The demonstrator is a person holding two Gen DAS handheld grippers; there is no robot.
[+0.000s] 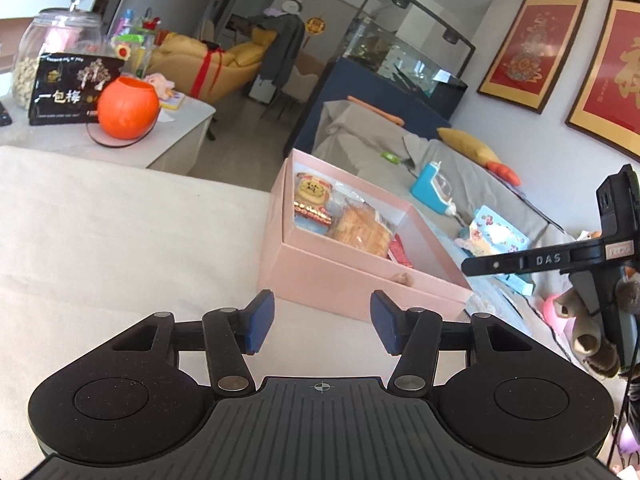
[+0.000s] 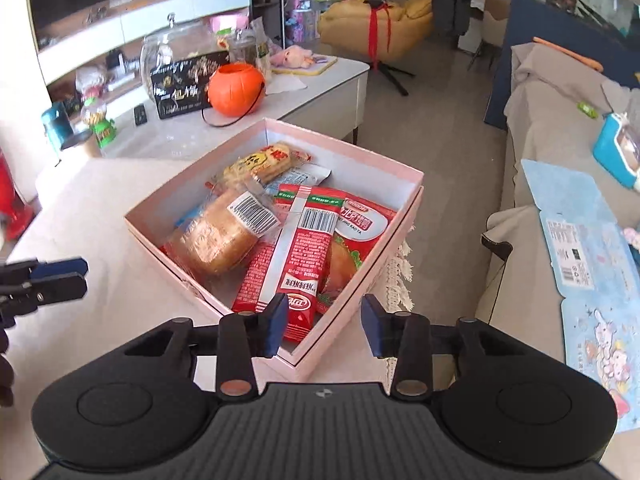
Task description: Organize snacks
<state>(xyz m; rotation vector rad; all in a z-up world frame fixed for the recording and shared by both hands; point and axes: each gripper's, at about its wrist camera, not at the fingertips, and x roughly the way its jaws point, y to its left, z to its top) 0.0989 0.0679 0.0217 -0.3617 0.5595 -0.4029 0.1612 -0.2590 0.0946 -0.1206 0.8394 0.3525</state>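
A pink box (image 2: pixel 168 216) sits on a cream surface and holds several snacks: a wrapped bread (image 2: pixel 212 240), a long red packet (image 2: pixel 292 256), a red-and-white packet (image 2: pixel 360 232) and a yellow cracker pack (image 2: pixel 260 162). My right gripper (image 2: pixel 325 326) is open and empty just above the box's near corner. My left gripper (image 1: pixel 322 324) is open and empty over the cream surface, short of the box (image 1: pixel 340 280). The bread (image 1: pixel 360 232) shows inside it. The right gripper also shows at the right edge of the left wrist view (image 1: pixel 536 260).
A white table behind holds an orange pumpkin bucket (image 2: pixel 236 90), a black snack box (image 2: pixel 184 86) and a glass jar (image 2: pixel 168 52). A grey sofa (image 2: pixel 560 152) at the right carries a blue printed packet (image 2: pixel 588 240) and a teal toy (image 2: pixel 616 148).
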